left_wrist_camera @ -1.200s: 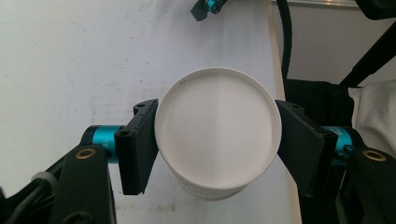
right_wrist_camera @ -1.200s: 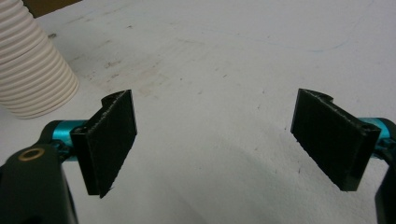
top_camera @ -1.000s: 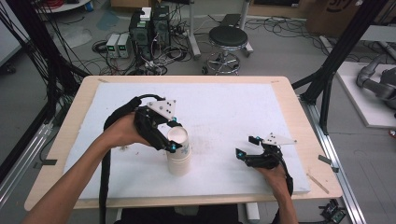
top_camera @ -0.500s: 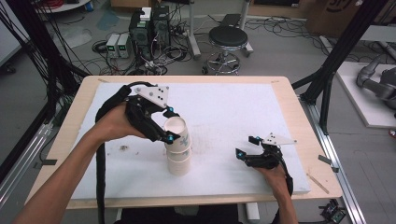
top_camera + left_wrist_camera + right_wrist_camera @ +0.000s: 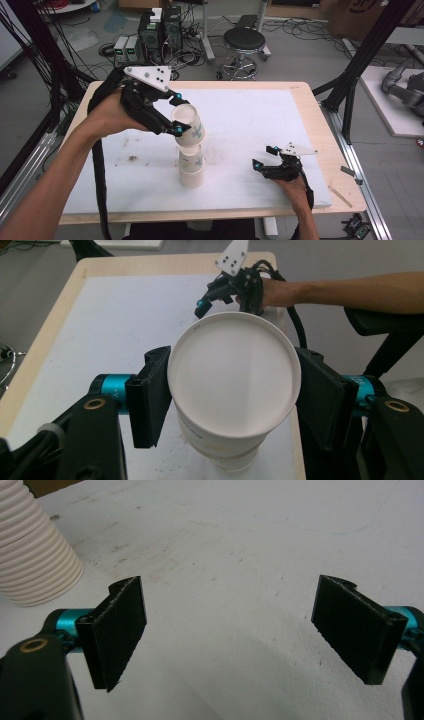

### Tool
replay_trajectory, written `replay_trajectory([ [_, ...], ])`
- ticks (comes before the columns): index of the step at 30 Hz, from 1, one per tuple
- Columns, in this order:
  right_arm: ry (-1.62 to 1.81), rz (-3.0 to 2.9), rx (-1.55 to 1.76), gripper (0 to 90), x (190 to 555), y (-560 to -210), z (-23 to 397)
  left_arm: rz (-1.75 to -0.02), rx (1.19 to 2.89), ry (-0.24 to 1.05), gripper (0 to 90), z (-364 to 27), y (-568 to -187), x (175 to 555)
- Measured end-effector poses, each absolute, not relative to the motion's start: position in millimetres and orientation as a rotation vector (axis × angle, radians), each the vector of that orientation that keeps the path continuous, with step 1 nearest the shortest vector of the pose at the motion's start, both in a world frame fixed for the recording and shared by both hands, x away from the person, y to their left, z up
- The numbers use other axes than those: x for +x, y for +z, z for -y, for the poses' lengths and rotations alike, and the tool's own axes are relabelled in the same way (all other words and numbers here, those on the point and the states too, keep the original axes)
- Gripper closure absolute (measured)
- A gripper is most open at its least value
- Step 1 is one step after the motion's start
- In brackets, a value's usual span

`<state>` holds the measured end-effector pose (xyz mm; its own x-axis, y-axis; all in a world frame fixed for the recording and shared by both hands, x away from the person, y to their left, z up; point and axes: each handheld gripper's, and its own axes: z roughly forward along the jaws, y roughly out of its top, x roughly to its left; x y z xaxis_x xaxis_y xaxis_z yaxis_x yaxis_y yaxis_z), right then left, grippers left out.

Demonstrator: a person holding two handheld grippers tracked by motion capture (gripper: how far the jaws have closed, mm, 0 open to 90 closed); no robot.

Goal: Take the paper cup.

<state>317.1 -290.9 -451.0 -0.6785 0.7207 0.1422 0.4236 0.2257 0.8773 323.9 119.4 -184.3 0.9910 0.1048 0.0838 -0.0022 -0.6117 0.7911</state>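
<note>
Raised since a second ago: left gripper [image 5: 176, 114], now well above the tabletop [image 5: 310, 105], carrying a white paper cup with a faint floral print [image 5: 189, 129] clear of the short stack of matching white paper cups [image 5: 191, 167] left standing on the white sheet. Cup tilted, mouth turned toward the hand; smooth round rim and plain white inside seen from the left gripper view [image 5: 234, 375], stack directly beneath. Jaws clamped on cup's sides, flat black ribbed pads pressed against the wall just below the rim. Right gripper [image 5: 265, 156] unmoved, resting low at right part of the sheet, jaws wide apart with nothing between, coarse black pads [image 5: 120, 630] over scuffed white surface. Ridged rims of nested cups [image 5: 35, 555] at upper left of right gripper view. Print on cups too small to read.
</note>
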Motion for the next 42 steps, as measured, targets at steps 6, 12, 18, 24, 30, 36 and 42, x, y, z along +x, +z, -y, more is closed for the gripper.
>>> replay_trajectory([
  [6, 1.440, -2.208, 1.076, 14.5, 316, -451, 291, -0.077, 2.183, 0.160, 35.1, -120, -184, 331],
  [12, 1.444, -2.196, 1.070, 14.5, 316, -451, 291, -0.072, 2.102, 0.161, 35.1, -122, -182, 338],
  [18, 1.447, -2.201, 1.087, 14.5, 316, -451, 292, -0.088, 2.035, 0.163, 35.1, -126, -185, 343],
  [24, 1.447, -2.196, 1.076, 14.5, 316, -451, 292, -0.103, 1.974, 0.158, 35.1, -132, -198, 351],
  [30, 1.444, -2.194, 1.076, 14.5, 316, -451, 292, -0.115, 1.903, 0.149, 35.1, -139, -209, 361],
  [36, 1.444, -2.190, 1.074, 14.5, 316, -451, 292, -0.121, 1.873, 0.159, 35.2, -138, -222, 371],
  [42, 1.442, -2.188, 1.072, 14.5, 315, -451, 292, -0.143, 1.860, 0.172, 35.2, -133, -233, 379],
])
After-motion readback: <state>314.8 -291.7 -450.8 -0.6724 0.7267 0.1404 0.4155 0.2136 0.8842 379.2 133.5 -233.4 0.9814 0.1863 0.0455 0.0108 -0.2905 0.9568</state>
